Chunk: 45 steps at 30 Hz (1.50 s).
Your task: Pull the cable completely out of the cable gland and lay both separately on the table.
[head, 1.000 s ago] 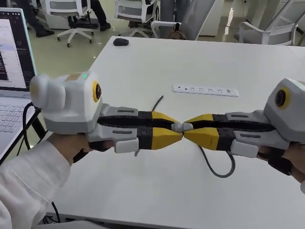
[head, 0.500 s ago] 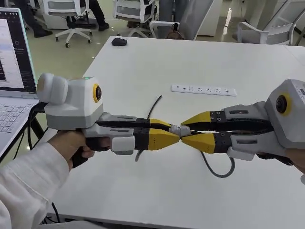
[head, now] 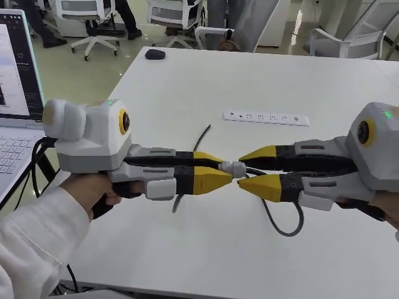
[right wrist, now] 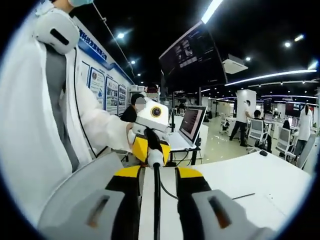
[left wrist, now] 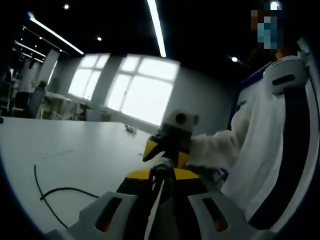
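The cable gland (head: 234, 168) is up in the air over the table (head: 206, 249), and the cable (head: 283, 227) is threaded right through it, so nothing has been separated yet. The left gripper (head: 225, 169) has the gland pinched at its jaw tips, closed tight on it. Just to the gland's right, the right gripper (head: 244, 169) has its jaws parted around the cable without clamping it. The right gripper view shows daylight on both sides of the dark line.

That's the danger. If the right gripper pulls away from the gland now, it will probably slide along the cable and move nothing. It needs to close first, and close squarely, because the cable is thin and could slip out past one tip.

Below and right of the gland the cable droops in a slack loop onto the table. Its other tail trails behind and left of the gland. A long tail has to feed through, and it could snag or whip. A jerky pull could also twist the small gland out of the left grip. The power strip (head: 267, 117) lies beyond the gland, well apart from it.
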Each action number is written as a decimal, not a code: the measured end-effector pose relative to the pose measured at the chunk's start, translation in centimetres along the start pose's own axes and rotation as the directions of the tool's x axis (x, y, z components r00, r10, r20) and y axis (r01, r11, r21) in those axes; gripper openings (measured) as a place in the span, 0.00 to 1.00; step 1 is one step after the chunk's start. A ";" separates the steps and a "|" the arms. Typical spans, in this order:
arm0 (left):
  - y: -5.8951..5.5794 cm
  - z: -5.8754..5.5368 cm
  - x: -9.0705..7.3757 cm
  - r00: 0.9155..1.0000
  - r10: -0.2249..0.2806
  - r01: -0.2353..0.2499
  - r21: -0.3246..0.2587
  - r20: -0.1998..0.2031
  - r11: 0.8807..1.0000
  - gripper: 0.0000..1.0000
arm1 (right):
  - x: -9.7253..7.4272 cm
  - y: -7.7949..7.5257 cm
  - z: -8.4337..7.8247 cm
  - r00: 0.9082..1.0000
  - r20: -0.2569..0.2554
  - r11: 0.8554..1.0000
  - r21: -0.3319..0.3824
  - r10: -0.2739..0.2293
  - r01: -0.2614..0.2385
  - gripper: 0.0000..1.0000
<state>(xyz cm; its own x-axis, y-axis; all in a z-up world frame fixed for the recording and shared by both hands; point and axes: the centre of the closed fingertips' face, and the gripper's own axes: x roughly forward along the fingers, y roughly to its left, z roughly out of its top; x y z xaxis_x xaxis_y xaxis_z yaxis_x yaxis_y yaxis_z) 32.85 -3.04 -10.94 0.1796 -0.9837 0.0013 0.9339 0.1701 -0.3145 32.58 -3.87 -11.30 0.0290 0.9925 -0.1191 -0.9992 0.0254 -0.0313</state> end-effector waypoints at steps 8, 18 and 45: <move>0.0 -0.1 0.1 1.000 0.016 -0.015 0.085 -0.011 0.996 0.15 | -0.5 0.1 -0.9 0.999 -0.049 1.000 0.019 -0.013 0.014 0.05; -0.1 -0.3 1.3 0.998 0.037 -0.028 0.197 -0.043 0.980 0.16 | -0.4 0.5 -1.1 0.996 -0.066 0.999 -0.003 -0.055 0.054 0.03; -0.8 0.0 3.4 0.997 -0.079 0.079 0.106 -0.005 0.991 0.16 | -2.4 0.6 -0.9 0.992 -0.014 0.992 -0.003 -0.124 0.124 0.02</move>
<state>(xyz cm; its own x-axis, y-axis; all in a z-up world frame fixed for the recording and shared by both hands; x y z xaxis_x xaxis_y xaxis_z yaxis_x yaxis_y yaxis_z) 32.75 -6.55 -10.73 0.1036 -0.9944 0.0214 0.9726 0.0968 -0.2114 31.88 -6.38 -11.96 0.1526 0.9799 -0.1282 -0.9879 0.1475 -0.0484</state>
